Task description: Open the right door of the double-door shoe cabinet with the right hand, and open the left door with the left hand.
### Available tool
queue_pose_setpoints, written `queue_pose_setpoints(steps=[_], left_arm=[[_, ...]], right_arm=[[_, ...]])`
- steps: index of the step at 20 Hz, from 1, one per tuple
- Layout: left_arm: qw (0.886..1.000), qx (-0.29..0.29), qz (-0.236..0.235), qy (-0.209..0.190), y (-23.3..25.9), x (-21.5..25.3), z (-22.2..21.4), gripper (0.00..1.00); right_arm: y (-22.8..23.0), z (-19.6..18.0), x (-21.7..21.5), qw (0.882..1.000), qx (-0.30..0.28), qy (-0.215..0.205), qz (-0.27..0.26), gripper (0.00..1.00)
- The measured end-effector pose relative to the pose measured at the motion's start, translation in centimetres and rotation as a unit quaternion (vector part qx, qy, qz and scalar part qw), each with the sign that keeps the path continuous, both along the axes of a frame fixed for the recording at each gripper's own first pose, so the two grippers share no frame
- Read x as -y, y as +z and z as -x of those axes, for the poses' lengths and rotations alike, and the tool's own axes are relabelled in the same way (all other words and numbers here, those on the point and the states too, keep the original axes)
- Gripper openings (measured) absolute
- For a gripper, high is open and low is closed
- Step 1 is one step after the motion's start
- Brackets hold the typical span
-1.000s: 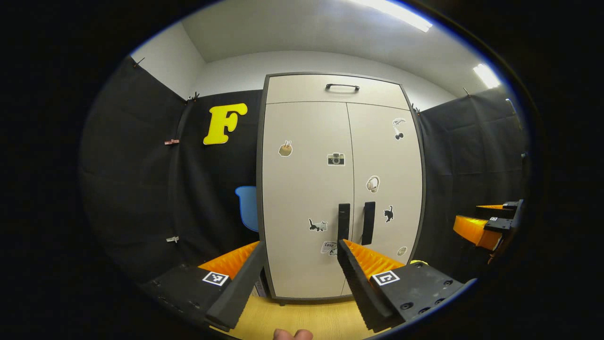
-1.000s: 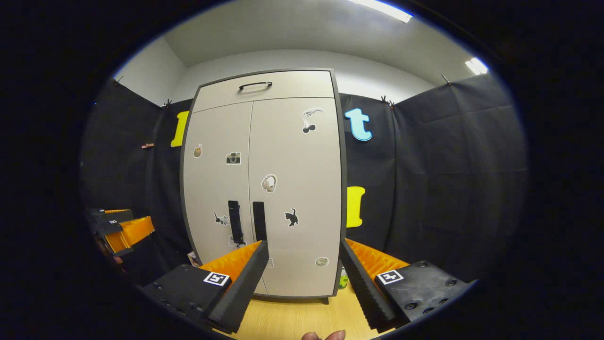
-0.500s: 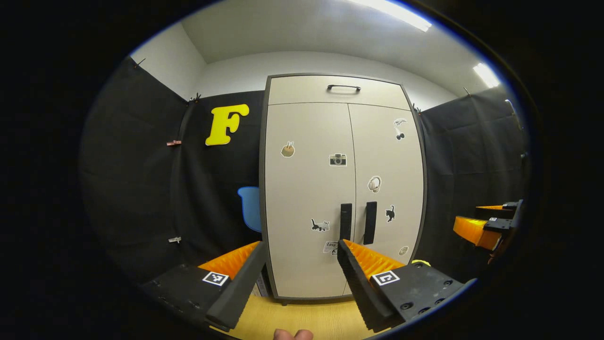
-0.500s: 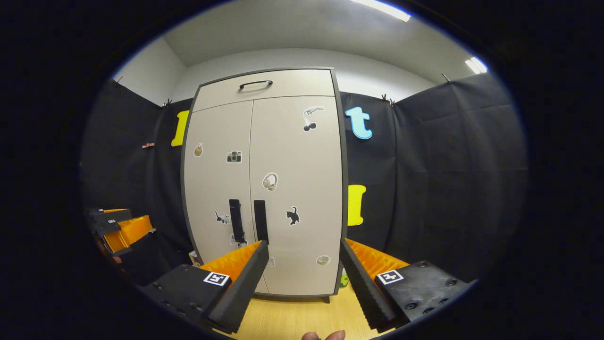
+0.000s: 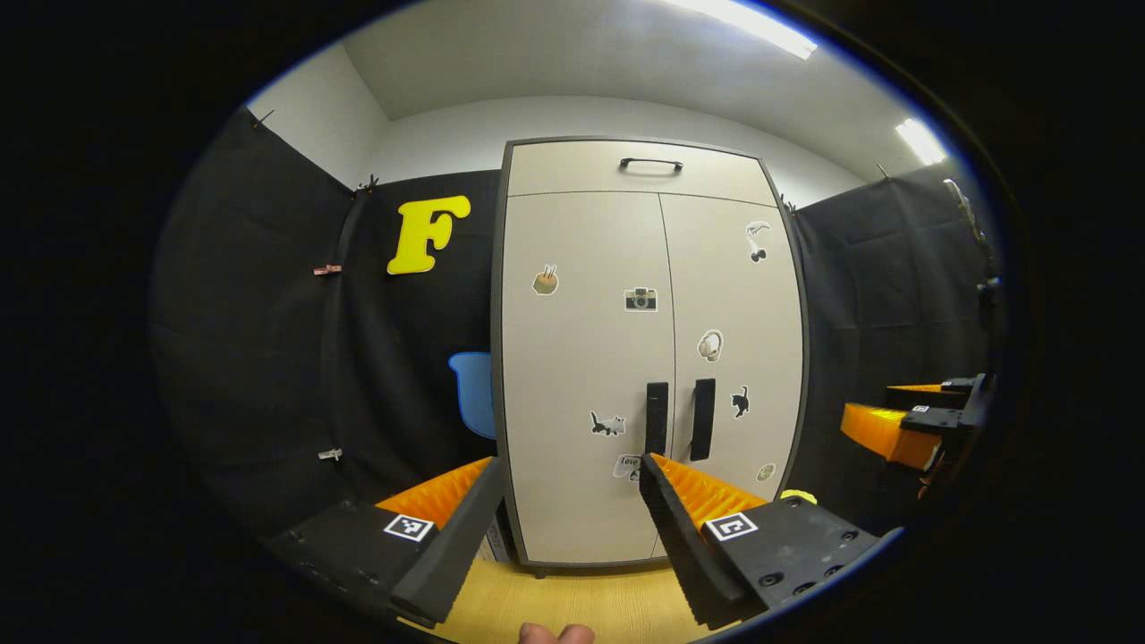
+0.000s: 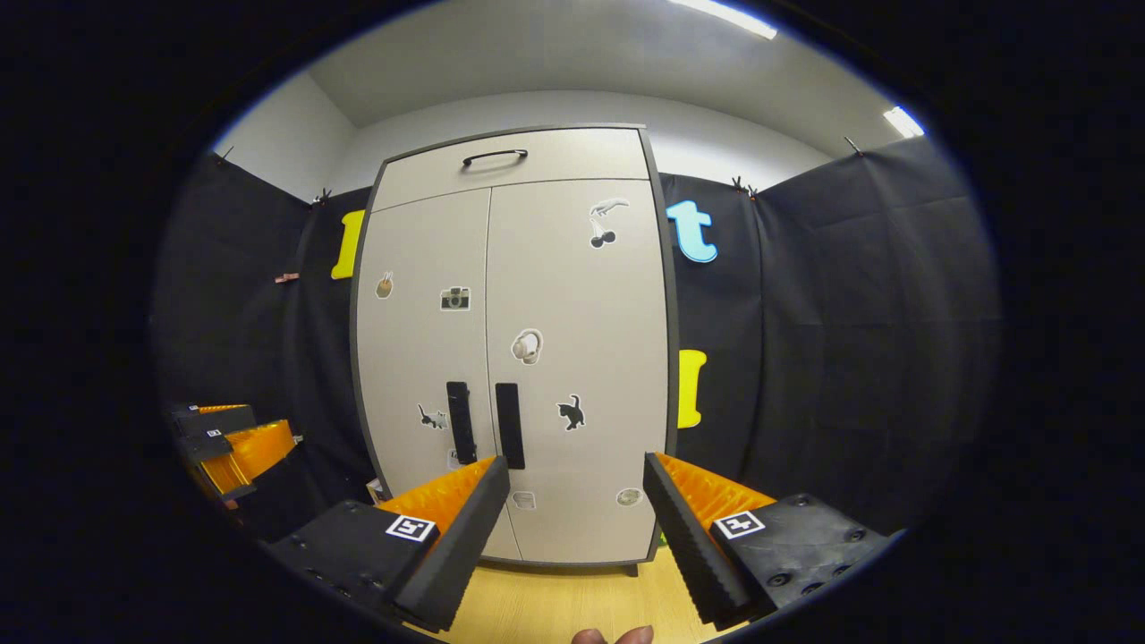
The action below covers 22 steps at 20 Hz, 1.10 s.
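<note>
While both doors of the shoe cabinet (image 5: pixel 648 358) are shut, the left claw (image 5: pixel 565 501) and right claw (image 6: pixel 577 501) hang wide open and empty, well short of it, probably lining up on the left handle (image 5: pixel 657 418) and right handle (image 6: pixel 509 425). The cabinet stands on a pale wooden floor (image 6: pixel 572 599) against black cloth walls (image 6: pixel 850 340).

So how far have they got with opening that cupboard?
Nothing is done yet: both doors of the shoe cabinet are shut, the seam between them closed. In hand is only the approach: the right gripper and left gripper are open and short of the cabinet, touching neither the right handle nor the left handle. Both doors are left to open.
</note>
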<state>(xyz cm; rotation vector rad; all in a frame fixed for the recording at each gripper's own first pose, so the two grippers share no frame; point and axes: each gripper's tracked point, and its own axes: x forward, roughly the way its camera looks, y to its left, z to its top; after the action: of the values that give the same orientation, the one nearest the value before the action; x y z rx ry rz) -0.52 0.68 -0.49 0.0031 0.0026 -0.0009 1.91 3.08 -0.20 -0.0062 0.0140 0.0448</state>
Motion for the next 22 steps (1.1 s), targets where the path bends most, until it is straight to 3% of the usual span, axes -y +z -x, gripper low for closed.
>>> queue_pose_setpoints(steps=[9,18,22], left_arm=[[1.0,-0.017,0.007,-0.004,-2.0,-1.2,0.2,0.95],[1.0,-0.028,0.014,0.004,-3.5,-3.6,0.7,0.95],[0.999,-0.029,0.017,0.005,-3.7,-4.2,0.8,0.95]], right_arm=[[-2.9,-9.6,-6.1,0.999,-0.006,0.041,0.003,0.97],[-6.0,-17.8,-8.8,0.999,-0.019,0.034,-0.005,0.97],[-7.2,-20.3,-8.7,0.999,-0.03,0.014,-0.026,0.84]])
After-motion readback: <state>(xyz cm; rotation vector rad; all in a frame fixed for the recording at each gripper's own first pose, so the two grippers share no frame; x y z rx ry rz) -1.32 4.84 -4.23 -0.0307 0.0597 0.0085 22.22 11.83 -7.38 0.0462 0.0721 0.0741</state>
